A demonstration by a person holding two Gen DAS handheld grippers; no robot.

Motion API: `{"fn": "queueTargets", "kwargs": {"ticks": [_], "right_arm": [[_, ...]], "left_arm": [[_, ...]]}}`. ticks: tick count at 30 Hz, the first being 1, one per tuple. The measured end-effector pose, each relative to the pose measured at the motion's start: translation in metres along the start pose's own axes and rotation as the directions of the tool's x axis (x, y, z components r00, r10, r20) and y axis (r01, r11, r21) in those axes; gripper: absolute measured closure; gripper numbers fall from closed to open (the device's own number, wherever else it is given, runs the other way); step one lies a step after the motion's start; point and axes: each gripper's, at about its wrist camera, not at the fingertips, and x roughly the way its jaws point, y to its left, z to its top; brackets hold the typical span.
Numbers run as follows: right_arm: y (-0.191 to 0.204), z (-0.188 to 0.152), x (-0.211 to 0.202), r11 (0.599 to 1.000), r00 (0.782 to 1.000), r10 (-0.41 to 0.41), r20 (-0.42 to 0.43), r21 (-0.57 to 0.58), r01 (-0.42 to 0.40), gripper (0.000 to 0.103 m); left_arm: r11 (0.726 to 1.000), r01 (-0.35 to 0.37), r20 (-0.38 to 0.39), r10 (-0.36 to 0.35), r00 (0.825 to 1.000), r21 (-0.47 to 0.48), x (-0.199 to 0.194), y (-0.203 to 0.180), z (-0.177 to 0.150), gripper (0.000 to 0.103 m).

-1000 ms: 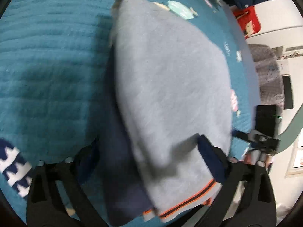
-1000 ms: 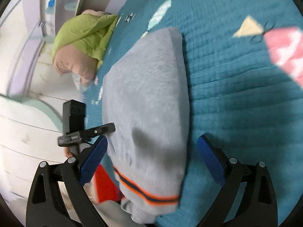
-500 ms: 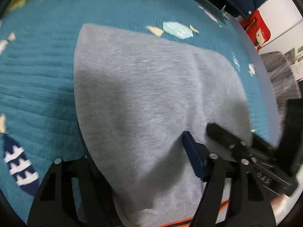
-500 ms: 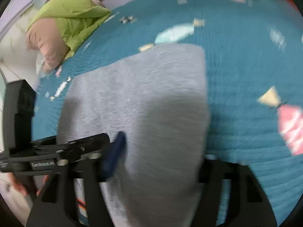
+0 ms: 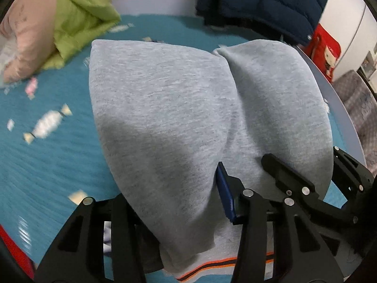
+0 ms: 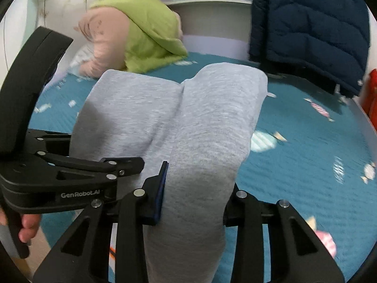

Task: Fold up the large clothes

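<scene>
Sweatshirt (image 5: 165,118) bunched between both closing grippers' blue pads (image 5: 225,195).

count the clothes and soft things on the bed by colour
grey: 1, the sweatshirt, pinched by both the left hand-held gripper and the right hand-held gripper
green: 1, the garment
pink: 1, the bundle under it
navy: 1, the puffer jacket
total: 4
</scene>
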Motion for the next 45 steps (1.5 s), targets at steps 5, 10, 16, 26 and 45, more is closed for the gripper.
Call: {"fn": "queueTargets", "kwargs": {"ticks": [5, 10, 16, 26, 45], "right_arm": [[0.009, 0.068, 0.038, 0.991, 0.994, 0.104, 0.034, 0.076, -0.106, 0.064], [-0.007, 0.096, 0.086, 0.979, 0.994, 0.08, -0.07, 0.194, -0.065, 0.04], [-0.013, 0.09, 0.087, 0.991, 1.0, -0.024, 0.003, 0.13, 0.024, 0.013], [0.001, 0.089, 0.126, 0.993, 0.999, 0.029, -0.021, 0.119, -0.026, 0.066], [-0.013, 0.034, 0.195, 0.966, 0.959, 0.182, -0.218, 0.221, -0.134, 0.08]], "left_arm": [[0.994, -0.099, 0.073, 0.096, 0.993, 0.039, -0.015, 0.032, 0.055, 0.055], [0.977, -0.212, 0.038, 0.211, 0.977, 0.018, 0.017, 0.078, 0.09, 0.032], [0.967, -0.248, 0.024, 0.25, 0.968, -0.057, 0.032, 0.115, 0.067, 0.032], [0.973, -0.16, 0.086, 0.176, 0.981, -0.166, 0.048, 0.118, 0.052, 0.033], [0.978, -0.152, 0.036, 0.159, 0.987, -0.144, 0.124, 0.11, 0.015, 0.079]]}}
